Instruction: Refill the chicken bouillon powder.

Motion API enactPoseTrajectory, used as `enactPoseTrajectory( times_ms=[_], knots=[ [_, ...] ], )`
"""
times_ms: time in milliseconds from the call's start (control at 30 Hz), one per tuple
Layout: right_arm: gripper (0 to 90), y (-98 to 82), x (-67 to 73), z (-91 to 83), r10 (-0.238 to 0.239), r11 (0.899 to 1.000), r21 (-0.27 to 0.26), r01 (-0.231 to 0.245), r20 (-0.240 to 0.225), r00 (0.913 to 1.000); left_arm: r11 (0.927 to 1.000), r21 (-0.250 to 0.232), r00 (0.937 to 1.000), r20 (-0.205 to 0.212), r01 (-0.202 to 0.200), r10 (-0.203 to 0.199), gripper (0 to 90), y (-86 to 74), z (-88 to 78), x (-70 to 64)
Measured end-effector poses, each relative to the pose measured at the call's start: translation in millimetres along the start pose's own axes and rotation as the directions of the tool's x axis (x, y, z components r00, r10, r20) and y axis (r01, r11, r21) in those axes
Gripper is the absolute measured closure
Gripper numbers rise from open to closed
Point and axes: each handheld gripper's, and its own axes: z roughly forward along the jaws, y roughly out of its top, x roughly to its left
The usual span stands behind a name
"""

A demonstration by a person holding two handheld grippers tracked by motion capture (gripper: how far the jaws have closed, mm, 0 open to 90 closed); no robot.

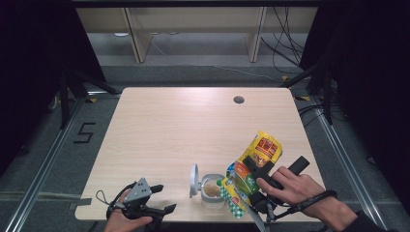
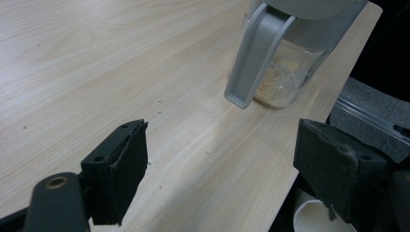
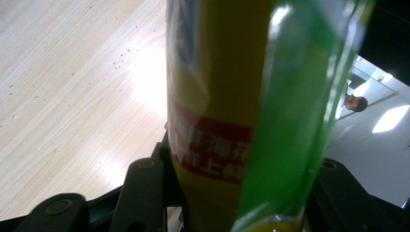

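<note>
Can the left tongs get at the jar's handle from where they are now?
Probably yes: the left tongs stand open, the handle faces them, and bare table lies between.

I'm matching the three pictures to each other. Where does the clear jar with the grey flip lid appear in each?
High view: the jar stands near the table's front edge, lid open, beside the snack bag.
Left gripper view: top right, beyond the open left tongs.
Right gripper view: not in it.
Shared landmark: the pale wooden table.
</note>
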Motion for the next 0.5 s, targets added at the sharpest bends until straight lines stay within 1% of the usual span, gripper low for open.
enactPoseTrajectory(
  times_ms=[33, 167, 300, 500],
  knots=[
    [58.5, -0.1, -0.1, -0.4, -0.008, 1.000, 0.000, 0.008, 0.002, 1.0000, 1.0000, 0.006, 1.0000, 0.001, -0.003, 0.003, 19.1, 0.2, -0.4, 0.6],
    [58.5, -0.1, -0.7, -1.0, -0.003, 1.000, 0.003, 0.003, 0.003, 1.0000, 1.0000, 0.003, 1.0000, 0.003, -0.002, 0.002, 19.1, 0.2, -0.3, 0.2],
    [58.6, -0.4, -1.5, -0.9, -0.012, 1.000, 0.002, 0.012, 0.004, 0.9999, 1.0000, 0.003, 1.0000, 0.003, -0.001, 0.001, 19.1, 0.1, -0.3, 0.2],
    [58.6, -0.7, 0.0, -1.2, -0.002, 1.000, 0.005, 0.002, 0.003, 1.0000, 1.0000, 0.001, 1.0000, 0.004, 0.000, 0.000, 19.1, 0.1, -0.1, 0.2]
  ],
)
